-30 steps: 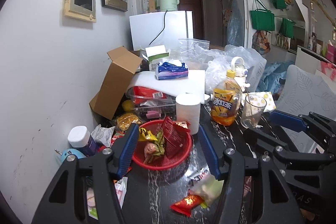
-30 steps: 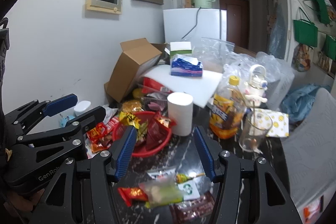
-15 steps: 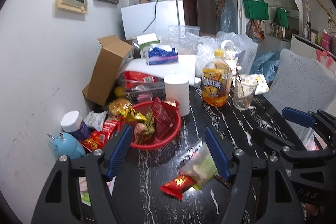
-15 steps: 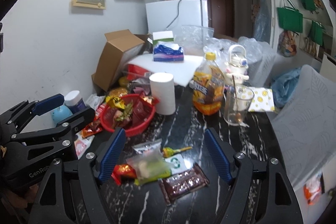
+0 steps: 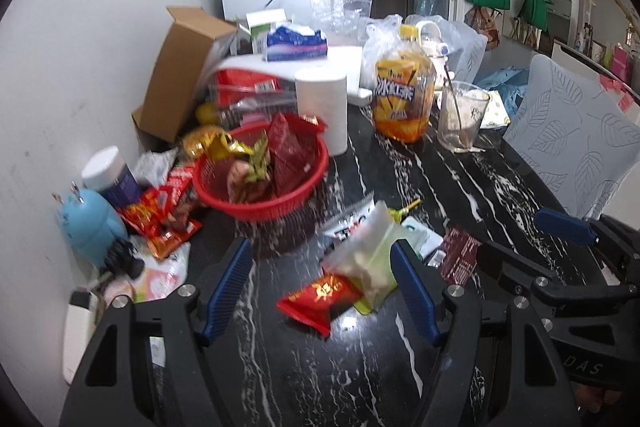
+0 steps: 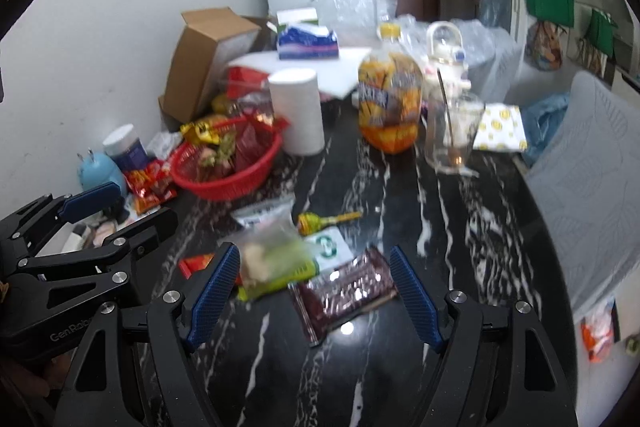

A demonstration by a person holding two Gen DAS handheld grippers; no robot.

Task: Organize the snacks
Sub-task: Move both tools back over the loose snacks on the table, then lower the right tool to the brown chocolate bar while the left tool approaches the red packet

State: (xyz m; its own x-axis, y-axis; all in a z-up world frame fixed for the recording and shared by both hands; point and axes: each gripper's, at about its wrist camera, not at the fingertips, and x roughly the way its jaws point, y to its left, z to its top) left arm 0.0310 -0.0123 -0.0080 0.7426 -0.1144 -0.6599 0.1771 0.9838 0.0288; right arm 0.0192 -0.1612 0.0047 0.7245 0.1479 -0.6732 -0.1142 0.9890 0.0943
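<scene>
A red basket [image 5: 262,201] [image 6: 224,183] holding several snack packets stands on the black marble table [image 5: 460,187]. Loose snacks lie in front of it: a red packet [image 5: 318,297], a clear bag with green backing [image 5: 370,259] [image 6: 272,261], a dark brown bar [image 6: 346,289] [image 5: 460,255] and a yellow lollipop [image 6: 326,219]. My left gripper [image 5: 320,287] is open and empty, its fingers either side of the red packet and clear bag. My right gripper [image 6: 314,289] is open and empty, with the brown bar between its fingers.
More red packets [image 5: 160,215] lie left of the basket by a blue figure [image 5: 90,227] and a white-capped jar [image 5: 110,175]. Behind stand a paper roll [image 5: 322,107], an iced tea bottle [image 5: 404,95], a glass with a spoon [image 5: 462,119] and a cardboard box [image 5: 180,71]. A chair [image 5: 572,147] is at right.
Both grippers have drawn back from the basket towards the near edge of the table. The loose snacks now sit between the fingers. Both stayed open.
</scene>
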